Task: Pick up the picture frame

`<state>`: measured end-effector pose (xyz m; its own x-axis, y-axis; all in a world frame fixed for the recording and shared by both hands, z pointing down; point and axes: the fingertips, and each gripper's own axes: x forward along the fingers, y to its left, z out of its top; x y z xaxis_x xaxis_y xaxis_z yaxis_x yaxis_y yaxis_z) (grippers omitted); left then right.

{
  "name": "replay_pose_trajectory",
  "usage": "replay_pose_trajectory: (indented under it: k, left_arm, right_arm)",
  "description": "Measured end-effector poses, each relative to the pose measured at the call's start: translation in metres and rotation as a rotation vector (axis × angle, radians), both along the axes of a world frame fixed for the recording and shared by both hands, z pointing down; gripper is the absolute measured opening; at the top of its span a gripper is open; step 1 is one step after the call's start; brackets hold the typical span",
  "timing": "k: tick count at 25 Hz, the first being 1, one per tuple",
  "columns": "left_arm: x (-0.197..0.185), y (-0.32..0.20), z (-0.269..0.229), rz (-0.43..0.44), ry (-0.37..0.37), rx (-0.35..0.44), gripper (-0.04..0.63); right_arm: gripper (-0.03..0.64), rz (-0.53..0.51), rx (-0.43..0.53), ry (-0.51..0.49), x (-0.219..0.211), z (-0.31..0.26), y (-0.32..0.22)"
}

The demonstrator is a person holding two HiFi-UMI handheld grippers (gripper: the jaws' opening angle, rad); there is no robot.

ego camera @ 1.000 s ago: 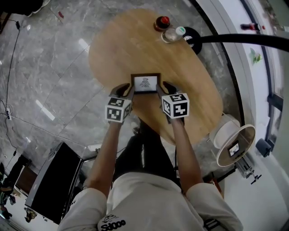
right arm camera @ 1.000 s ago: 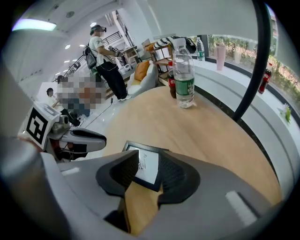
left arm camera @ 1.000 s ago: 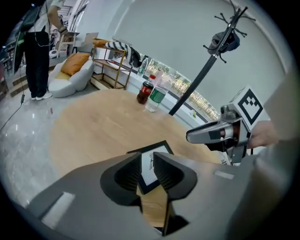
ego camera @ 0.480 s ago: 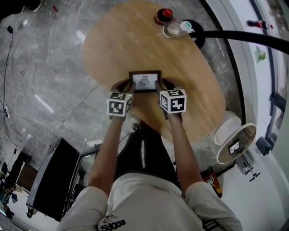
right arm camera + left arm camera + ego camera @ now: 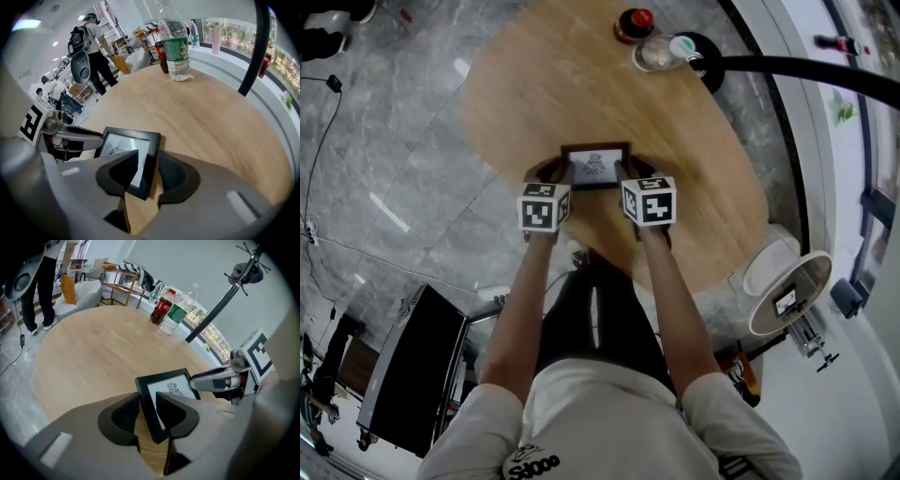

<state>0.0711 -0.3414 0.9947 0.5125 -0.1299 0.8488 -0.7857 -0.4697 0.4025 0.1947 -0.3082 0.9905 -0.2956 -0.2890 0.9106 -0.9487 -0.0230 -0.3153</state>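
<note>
My left gripper, jaws just opened wide, straddles the left edge of the picture frame without gripping. My right gripper loosely straddles its right edge. Beneath it, a wooden table. I should close both squarely, then lift level

Only one readable bit here: white print on the person's shirt, down at the bottom of the head view, looks like "Sd009", though the letters are rough. The left cube and right cube show black-and-white square codes, no letters. The picture frame holds a drawing, no words legible. The clear bottle's green label and the dark bottle's red label are too small to read.
</note>
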Motion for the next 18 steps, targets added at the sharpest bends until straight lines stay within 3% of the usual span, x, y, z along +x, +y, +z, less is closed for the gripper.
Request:
replay_pose_trajectory:
  k: [18]
  left_arm:
    - [-0.0019, 0.0051, 0.0029, -0.027, -0.059, -0.018, 0.095]
  right_arm:
    - [0.086, 0.035, -0.031, 0.029, 0.0004, 0.0069, 0.0026]
